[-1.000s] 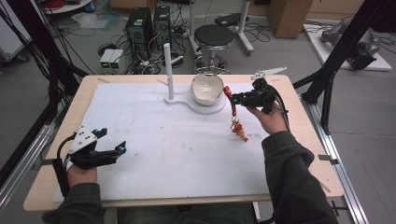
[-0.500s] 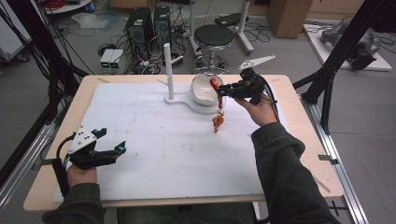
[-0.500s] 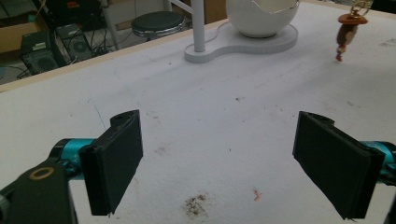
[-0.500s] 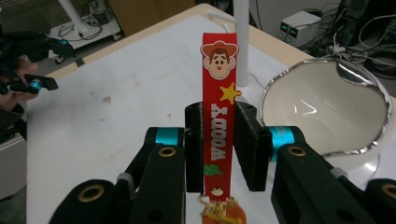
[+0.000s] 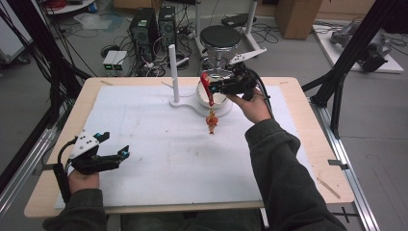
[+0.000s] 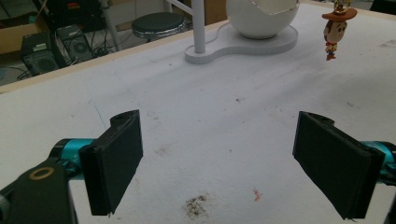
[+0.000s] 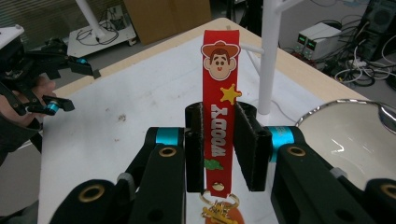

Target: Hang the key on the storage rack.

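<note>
The right tongs [image 5: 210, 87] are clamped on the red strap [image 7: 217, 116] of a keychain, its figure [image 5: 211, 122] dangling straight down. The white peg [image 5: 173, 72] stands at nine o'clock from them. The left tongs [image 6: 219, 163] rest apart, far off at seven o'clock on the surface [image 5: 159, 159].

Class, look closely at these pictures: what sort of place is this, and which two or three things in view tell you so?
Probably a robotics or electronics lab. Around the table stand computer towers and bench power supplies among tangled cables on the floor, black framing surrounds the table, and a person works with a handheld right gripper.
</note>
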Demonstrator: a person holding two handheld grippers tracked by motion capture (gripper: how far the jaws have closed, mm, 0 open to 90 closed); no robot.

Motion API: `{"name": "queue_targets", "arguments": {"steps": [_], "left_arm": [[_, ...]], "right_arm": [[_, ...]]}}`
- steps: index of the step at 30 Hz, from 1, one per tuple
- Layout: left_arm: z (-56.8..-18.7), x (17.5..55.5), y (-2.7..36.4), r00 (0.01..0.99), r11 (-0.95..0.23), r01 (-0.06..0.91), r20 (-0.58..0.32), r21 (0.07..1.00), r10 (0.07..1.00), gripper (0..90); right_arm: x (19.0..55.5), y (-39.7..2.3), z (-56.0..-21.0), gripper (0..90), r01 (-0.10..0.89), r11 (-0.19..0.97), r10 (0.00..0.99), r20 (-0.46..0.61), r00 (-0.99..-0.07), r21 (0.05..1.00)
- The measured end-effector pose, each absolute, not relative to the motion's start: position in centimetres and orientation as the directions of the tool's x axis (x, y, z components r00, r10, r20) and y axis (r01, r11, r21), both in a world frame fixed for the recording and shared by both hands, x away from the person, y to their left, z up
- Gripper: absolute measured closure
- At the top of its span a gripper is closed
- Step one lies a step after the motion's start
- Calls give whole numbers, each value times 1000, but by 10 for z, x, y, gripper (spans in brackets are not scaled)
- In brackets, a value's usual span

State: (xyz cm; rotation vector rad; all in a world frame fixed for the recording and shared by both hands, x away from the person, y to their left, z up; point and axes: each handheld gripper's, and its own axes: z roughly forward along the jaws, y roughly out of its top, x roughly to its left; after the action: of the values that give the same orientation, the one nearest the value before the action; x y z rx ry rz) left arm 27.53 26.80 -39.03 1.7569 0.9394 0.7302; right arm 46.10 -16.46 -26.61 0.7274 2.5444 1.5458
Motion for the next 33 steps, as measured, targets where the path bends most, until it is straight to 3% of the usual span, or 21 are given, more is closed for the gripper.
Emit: {"name": "queue_targets", "arguments": {"steps": [33], "left_arm": [[-389, 275, 270, 517, -213, 256, 53, 943, 855, 164]], "right_arm": [[491, -85, -259, 748, 361, 336, 382, 225, -896, 870]]}}
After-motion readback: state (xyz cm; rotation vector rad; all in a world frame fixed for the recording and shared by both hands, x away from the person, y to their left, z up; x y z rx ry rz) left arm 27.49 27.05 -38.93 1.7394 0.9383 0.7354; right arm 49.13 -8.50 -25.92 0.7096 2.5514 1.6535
